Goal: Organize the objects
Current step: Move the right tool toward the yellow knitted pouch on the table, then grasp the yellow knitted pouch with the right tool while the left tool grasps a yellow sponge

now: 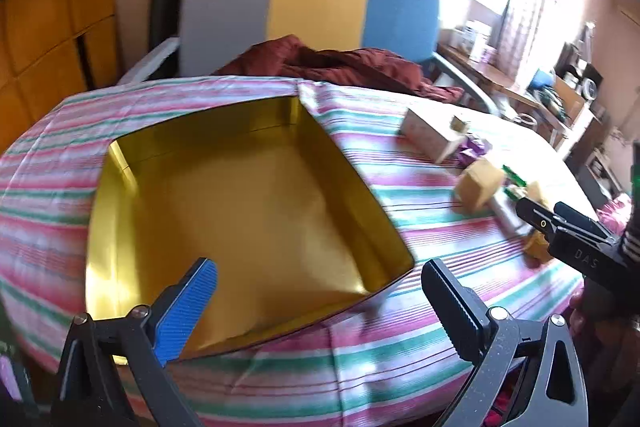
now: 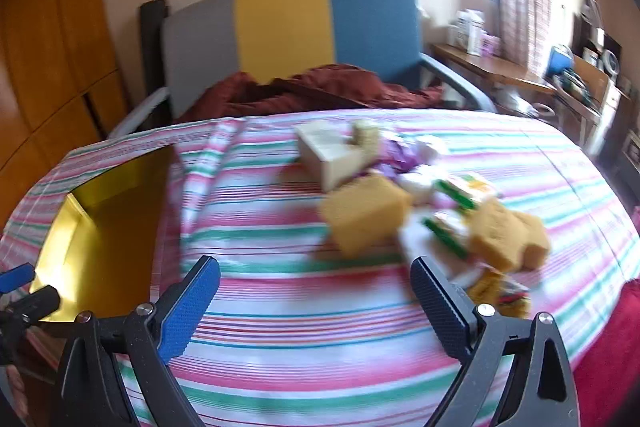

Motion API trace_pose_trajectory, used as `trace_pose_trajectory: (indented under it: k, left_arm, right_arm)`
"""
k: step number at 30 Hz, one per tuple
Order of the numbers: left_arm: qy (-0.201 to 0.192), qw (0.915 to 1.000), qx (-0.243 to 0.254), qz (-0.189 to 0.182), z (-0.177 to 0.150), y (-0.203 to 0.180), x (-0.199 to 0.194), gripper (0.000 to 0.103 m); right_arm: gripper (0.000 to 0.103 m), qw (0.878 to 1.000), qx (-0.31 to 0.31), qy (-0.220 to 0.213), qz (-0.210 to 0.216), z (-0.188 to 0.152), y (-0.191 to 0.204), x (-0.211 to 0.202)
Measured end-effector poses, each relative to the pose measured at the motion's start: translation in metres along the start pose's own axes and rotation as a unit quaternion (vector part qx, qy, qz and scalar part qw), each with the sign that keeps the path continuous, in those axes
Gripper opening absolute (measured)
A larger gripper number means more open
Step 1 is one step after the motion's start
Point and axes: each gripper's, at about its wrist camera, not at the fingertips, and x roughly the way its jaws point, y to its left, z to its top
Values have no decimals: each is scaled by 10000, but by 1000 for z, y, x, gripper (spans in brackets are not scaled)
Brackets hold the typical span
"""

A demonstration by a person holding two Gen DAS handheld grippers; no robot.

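A bench covered with a striped cloth (image 2: 304, 307) carries an open gold tin (image 1: 248, 211) on its left part and a loose pile of small things on its right. The left gripper (image 1: 320, 307) hangs over the tin's near rim, its jaws spread wide with nothing between them. The right gripper (image 2: 316, 307) hovers above bare cloth just short of the pile, jaws likewise released and empty. In the pile lie a pale box (image 2: 332, 155), a yellow sponge block (image 2: 368, 215), a second sponge (image 2: 508, 231) and green-and-white packets (image 2: 452, 227), touching or overlapping; blur hides finer detail. A dark red blanket (image 2: 320, 83) lies on the chair (image 2: 280, 23) behind the bench.
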Motion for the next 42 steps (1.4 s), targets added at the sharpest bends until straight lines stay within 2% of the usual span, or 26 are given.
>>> trace_pose_trajectory:
  k: [6,14,20,28,34,35,36,38,39,42]
  left_arm:
    - [57,9979,526,-379,26,-45,19,103]
    - [279,9891,1206,-802,57,-119,65,103]
    - [450,9815,1614,-924,66,-163,112,103]
    - [574,9720,2104,-872,78,-200,162,103]
    - [697,9663,2305,-910,81,-219,194,101]
    - [762,9645,2355,-921,80,-221,201,92]
    - [859,9631,2374,-935,79,-222,206,74]
    - [1177,9596,2175,-1342,76,-221,213,58]
    - [1127,9632,2045,-1333,76,-218,211,58]
    - [1009,9670,1912,-1345,71,-212,198,56]
  right_arm:
    - [98,9977,513,51,-442,2,-60,-11]
    - [98,9912,1041,-8,-812,9,-125,-29]
    - [98,9895,1220,129,-767,12,-149,-25]
    - [97,9809,1861,541,-169,4,-168,-7]
    - [97,9783,1968,647,-26,4,-172,-1]
    - [97,9786,1940,678,-34,4,-171,-1]
    - [97,9790,1902,728,-46,4,-170,1]
    - [97,9799,1808,842,-73,6,-167,4]
    - [97,9802,1770,880,-77,6,-166,5]
    - [97,9809,1619,1075,-97,7,-162,11]
